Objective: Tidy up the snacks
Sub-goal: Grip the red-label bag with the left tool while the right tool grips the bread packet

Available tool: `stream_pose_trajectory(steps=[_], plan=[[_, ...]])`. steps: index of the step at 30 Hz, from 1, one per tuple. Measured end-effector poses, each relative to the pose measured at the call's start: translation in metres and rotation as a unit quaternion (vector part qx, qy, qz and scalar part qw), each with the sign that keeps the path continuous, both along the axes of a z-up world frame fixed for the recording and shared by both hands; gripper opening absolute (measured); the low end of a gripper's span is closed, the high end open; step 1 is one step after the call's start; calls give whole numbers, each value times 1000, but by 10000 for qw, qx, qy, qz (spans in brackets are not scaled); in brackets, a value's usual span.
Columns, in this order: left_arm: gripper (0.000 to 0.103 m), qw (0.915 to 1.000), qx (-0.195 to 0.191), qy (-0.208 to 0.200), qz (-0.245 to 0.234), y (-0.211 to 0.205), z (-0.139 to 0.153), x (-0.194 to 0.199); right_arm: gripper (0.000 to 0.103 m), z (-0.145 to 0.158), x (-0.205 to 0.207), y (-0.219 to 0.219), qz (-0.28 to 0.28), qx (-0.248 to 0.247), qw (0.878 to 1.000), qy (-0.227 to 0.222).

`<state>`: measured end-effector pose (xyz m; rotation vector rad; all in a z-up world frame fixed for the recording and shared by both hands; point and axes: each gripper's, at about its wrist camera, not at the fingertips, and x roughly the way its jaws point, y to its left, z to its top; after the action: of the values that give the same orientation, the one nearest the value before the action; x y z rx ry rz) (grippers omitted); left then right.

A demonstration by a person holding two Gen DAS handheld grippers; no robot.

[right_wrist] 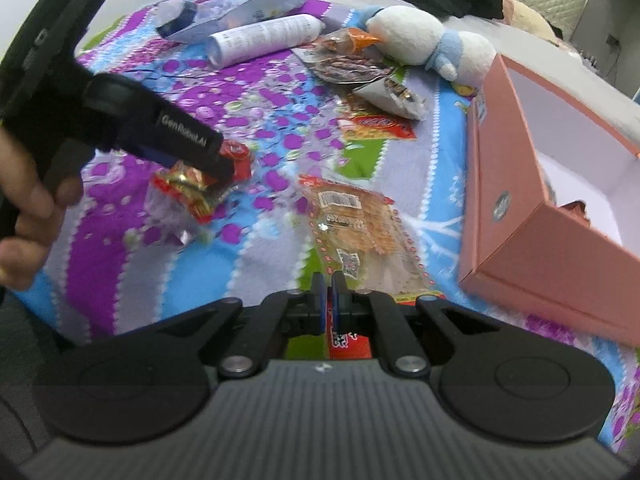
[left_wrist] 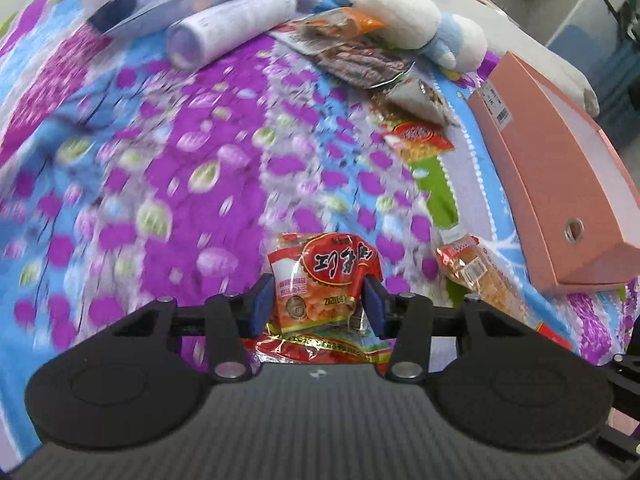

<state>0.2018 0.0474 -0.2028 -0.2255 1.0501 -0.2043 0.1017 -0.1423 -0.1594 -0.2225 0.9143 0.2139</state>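
Observation:
My left gripper [left_wrist: 320, 284] is shut on a bundle of red snack packets [left_wrist: 320, 268], its blue pads pressing both sides. The right wrist view shows the same gripper [right_wrist: 224, 164] carrying that bundle [right_wrist: 192, 188] above the flowered bedspread [right_wrist: 120, 220], a hand on its handle. My right gripper [right_wrist: 328, 292] is shut, and a thin red packet [right_wrist: 344, 338] shows between and under its pads. A clear bread-like packet [right_wrist: 360, 220] lies just ahead of it. The open pink box [right_wrist: 520, 208] sits to the right, with something dark inside.
Further back lie an orange-red packet [right_wrist: 376, 124], a silver pouch [right_wrist: 392, 94] and a dark foil packet [right_wrist: 348, 66]. A white and blue plush toy [right_wrist: 420, 36], a white bottle [right_wrist: 264, 36] and a pale carton [right_wrist: 248, 4] lie at the far edge.

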Motion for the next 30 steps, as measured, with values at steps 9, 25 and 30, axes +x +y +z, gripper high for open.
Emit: stream_pose_trajectory(steps=[9, 25, 30], plan=[[69, 9999, -93, 75, 106, 11, -5, -19, 9, 2, -8, 9, 104, 593, 9979, 248], [87, 9989, -461, 115, 62, 25, -7, -24, 70, -22, 45, -28, -314, 961, 9943, 344], [87, 9992, -382, 150, -25, 26, -9, -23, 82, -41, 56, -23, -142, 653, 9972, 325]])
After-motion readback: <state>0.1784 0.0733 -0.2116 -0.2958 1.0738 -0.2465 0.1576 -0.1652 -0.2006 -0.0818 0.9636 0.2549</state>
